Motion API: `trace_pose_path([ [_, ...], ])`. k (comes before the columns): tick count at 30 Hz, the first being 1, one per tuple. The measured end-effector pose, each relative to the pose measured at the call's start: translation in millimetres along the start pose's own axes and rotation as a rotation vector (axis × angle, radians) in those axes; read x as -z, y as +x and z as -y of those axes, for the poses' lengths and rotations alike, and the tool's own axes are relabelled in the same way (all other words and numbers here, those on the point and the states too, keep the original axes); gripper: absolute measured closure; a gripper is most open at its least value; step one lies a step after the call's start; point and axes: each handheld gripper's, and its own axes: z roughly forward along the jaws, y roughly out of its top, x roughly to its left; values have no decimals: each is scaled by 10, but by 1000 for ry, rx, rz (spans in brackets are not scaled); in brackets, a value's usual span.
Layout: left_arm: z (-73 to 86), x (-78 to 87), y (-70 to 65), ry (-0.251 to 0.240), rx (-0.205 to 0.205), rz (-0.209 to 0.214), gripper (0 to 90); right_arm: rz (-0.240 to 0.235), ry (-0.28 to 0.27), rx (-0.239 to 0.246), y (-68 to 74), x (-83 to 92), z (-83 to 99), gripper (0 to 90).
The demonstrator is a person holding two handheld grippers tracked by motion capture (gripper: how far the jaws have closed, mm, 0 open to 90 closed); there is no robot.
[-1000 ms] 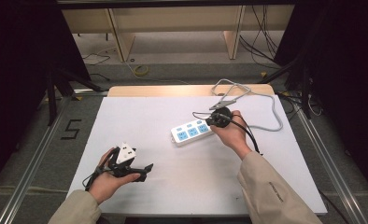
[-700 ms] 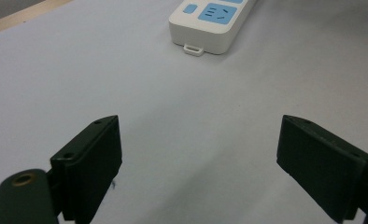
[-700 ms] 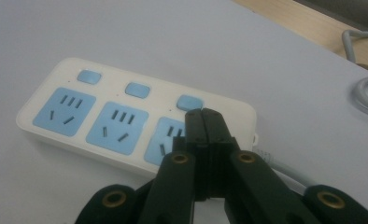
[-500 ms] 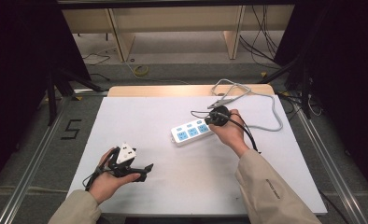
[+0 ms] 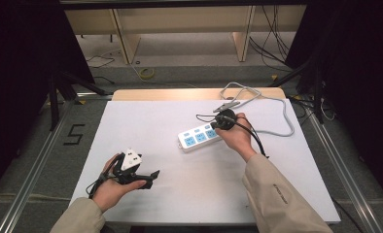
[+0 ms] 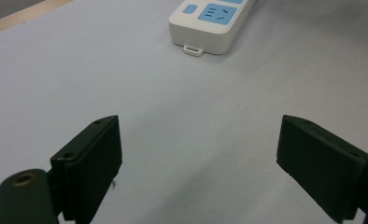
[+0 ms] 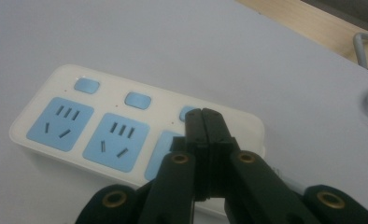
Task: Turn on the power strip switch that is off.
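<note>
A white power strip (image 5: 198,137) with blue sockets lies in the middle of the white table top (image 5: 180,204). My right gripper (image 5: 219,123) is shut, with nothing between its jaws. In the right gripper view its tips (image 7: 204,115) sit right at the third blue switch (image 7: 187,111) on the power strip (image 7: 102,135); whether they press it I cannot tell. Two more blue switches (image 7: 138,100) show to the left. My left gripper (image 5: 149,177) rests low at the front left, open and empty (image 6: 198,128), pointing at the near end of the strip (image 6: 210,23).
A grey cable (image 5: 277,104) loops across the back right of the table, leading to the strip. A wooden edge (image 5: 180,93) runs along the far side. Black cables trail from both grippers.
</note>
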Motion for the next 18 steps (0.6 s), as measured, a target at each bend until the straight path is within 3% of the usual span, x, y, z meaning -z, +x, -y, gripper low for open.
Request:
trace_pose_path([
  [18, -1, -3, 3, 1, -4, 1, 138, -6, 5, -13, -8, -88, -44, 900],
])
